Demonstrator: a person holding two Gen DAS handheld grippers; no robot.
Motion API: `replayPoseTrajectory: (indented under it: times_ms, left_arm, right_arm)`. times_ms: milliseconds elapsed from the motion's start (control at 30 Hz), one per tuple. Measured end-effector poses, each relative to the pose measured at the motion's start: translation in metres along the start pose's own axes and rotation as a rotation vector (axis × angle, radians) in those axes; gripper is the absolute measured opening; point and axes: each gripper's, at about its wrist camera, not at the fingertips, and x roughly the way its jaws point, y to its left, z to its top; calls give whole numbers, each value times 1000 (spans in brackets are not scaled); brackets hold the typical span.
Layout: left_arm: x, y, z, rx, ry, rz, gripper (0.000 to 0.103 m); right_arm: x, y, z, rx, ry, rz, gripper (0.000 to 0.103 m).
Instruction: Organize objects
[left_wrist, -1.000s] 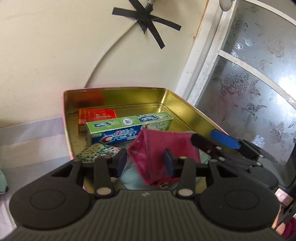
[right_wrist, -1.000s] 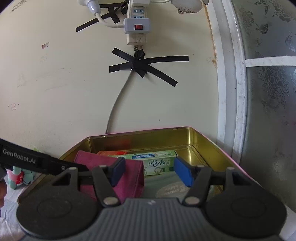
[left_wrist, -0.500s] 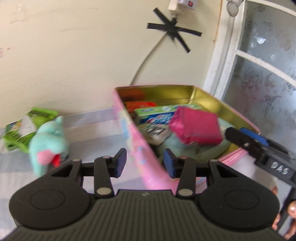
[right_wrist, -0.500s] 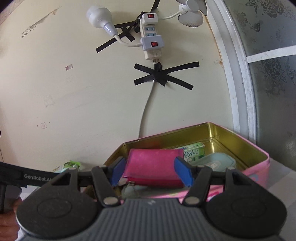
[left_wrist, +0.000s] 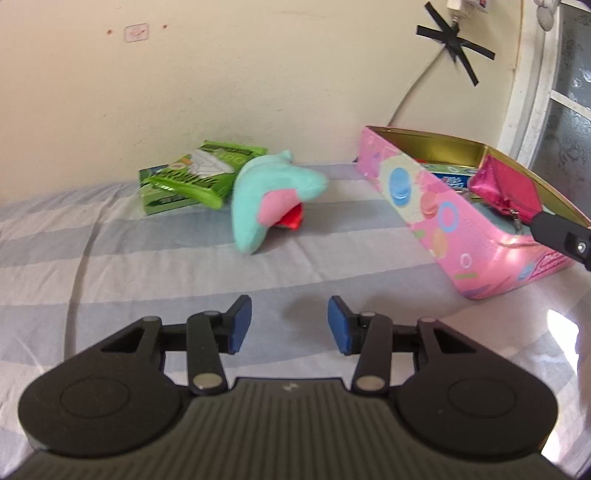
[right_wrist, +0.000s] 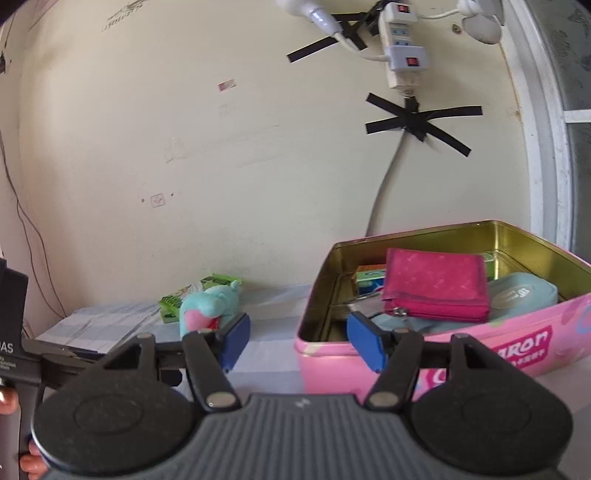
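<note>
A pink tin box (left_wrist: 436, 210) (right_wrist: 517, 343) with a gold inside stands at the right on the striped cloth. In it lie a magenta zip pouch (right_wrist: 436, 284) (left_wrist: 506, 184), a toothpaste box (left_wrist: 450, 177) and a pale blue case (right_wrist: 524, 295). A teal plush toy (left_wrist: 266, 199) (right_wrist: 210, 306) and a green packet (left_wrist: 195, 177) (right_wrist: 177, 302) lie left of the tin by the wall. My left gripper (left_wrist: 290, 325) is open and empty above the cloth, in front of the plush. My right gripper (right_wrist: 295, 343) is open and empty, just before the tin's near left corner.
The striped cloth (left_wrist: 110, 258) covers the surface up to the cream wall. A cable (right_wrist: 384, 192) taped with black tape runs down the wall behind the tin. A frosted window frame (left_wrist: 532, 74) stands at the right. The right gripper's body (left_wrist: 561, 232) shows over the tin's near end.
My left gripper has pulled back out of the tin and swung left, leaving the magenta pouch inside. My right gripper has drawn back and left from the tin. Both stay open.
</note>
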Motion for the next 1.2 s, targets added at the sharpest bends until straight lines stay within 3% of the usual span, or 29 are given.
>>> replayPoseTrajectory:
  times_ms: [133, 267, 400, 567, 667, 900, 933, 1033, 1100, 1200]
  left_arm:
    - [2, 34, -10, -22, 9, 64, 48]
    - [4, 78, -12, -130, 4, 117, 48]
    - [1, 109, -14, -250, -16, 117, 48]
    - [-10, 131, -13, -362, -50, 98, 48]
    - [-22, 140, -12, -404, -94, 99, 53]
    - [-28, 148, -9, -444, -110, 55, 54]
    - [-28, 149, -8, -443, -112, 53, 54]
    - [-27, 152, -9, -451, -111, 50, 54]
    - [-27, 155, -9, -465, -109, 43, 54]
    - [-28, 157, -10, -480, -111, 45, 54]
  right_arm:
    - [13, 27, -4, -54, 44, 39, 60]
    - [32, 54, -9, -99, 105, 82, 61]
    - [60, 81, -8, -120, 172, 134, 61]
    - [104, 124, 16, -154, 198, 204, 61]
    - [139, 165, 20, -323, 186, 163, 68]
    - [230, 234, -18, -781, 184, -32, 65]
    - [241, 237, -23, -827, 180, -72, 60]
    - [253, 236, -35, -941, 163, -136, 24]
    - [243, 234, -39, -979, 130, -136, 16]
    - [212, 227, -41, -979, 105, -81, 12]
